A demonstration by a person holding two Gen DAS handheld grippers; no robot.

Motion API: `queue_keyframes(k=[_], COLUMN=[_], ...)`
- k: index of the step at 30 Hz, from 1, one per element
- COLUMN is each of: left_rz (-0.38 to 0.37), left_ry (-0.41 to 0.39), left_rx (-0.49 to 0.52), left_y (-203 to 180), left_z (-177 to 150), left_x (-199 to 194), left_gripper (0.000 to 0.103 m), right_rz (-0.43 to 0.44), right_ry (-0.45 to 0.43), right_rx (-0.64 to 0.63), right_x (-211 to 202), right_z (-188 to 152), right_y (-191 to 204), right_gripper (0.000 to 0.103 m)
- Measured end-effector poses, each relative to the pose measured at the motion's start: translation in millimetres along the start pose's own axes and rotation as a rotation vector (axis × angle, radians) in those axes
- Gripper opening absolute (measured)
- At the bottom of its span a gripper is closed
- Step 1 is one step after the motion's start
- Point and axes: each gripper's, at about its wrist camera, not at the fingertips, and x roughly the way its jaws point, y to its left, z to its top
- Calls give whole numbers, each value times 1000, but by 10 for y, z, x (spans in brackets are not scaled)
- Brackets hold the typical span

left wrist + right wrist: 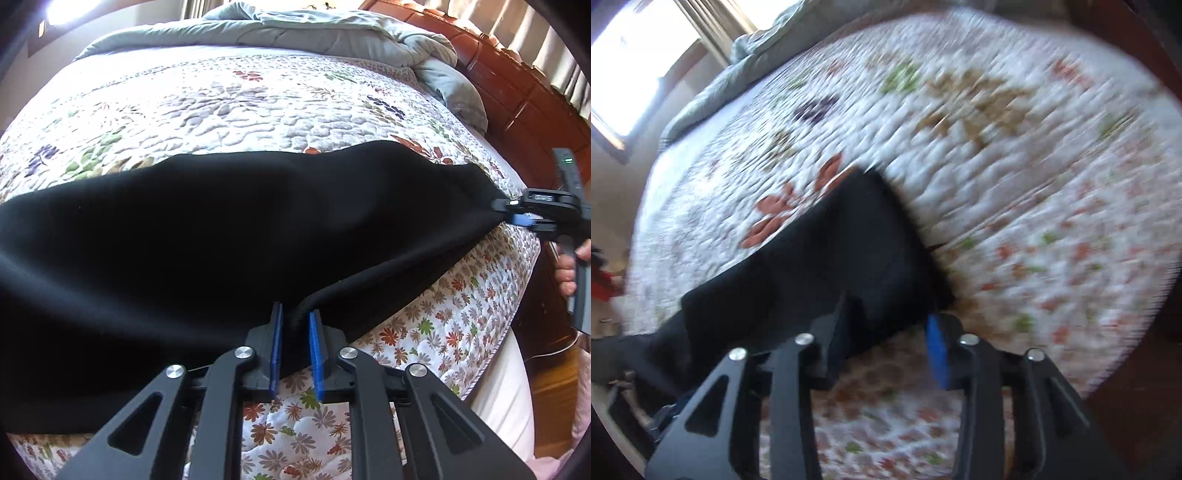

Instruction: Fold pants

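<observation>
A pair of black, soft-knit pants (207, 236) is seen spread across the near part of a white quilted bedspread printed with rust, green and purple flowers (236, 107), its near edge hanging toward the side of the mattress. The left gripper (295, 325), black-framed with blue pads, is pressed nearly together on the thick ribbed hem of the pants, which is pinched between the pads. In the left wrist view the right gripper (511, 210) is seen at the far right corner of the pants, where the cloth is drawn out to a point at its tips, with the right hand (567, 271) wrapped around its handle. In the right wrist view (badly blurred) the right gripper's jaws stand partly spread, with black cloth lying between them; whether the pads press on it cannot be told. A crumpled grey comforter (332, 40) is heaped at the far end of the bed, beside a reddish wooden headboard (517, 92).
</observation>
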Motion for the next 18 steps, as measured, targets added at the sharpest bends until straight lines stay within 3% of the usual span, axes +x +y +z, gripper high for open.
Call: queue_keyframes(k=[2,4,7,10,11,14,16,18], left_rz=[1,-4,-5,-10,-13,-39,-67,-70], left_ry=[-3,-6,-10,-9,-7,9,13,-3], left_rx=[-3,-6,-15,-29,-31,-51,-82,-154], left_y=[-4,8,18,26,31,65,111,250], left_z=[-8,-15,-26,-18,-14,7,14,-3], left_x=[1,8,16,16,14,-39,-152,-357], left_gripper=[13,13,14,14,15,19,44,62], right_rz=[-121,-57,136,319,328,225,193,180], right_ry=[-91,-131,-28,151,191,241,221,223], right_rx=[-22,-97,-194,-240,-264,-330,-363,-376], right_x=[-281,-422,-301,84,216,521,551,538], right_z=[-67,-103,-258,-501,-612,-819,-874,-914], right_y=[63,281,781,1292,1444,1694,1737,1779], right_gripper=[41,42,45,43,44,47,47,47])
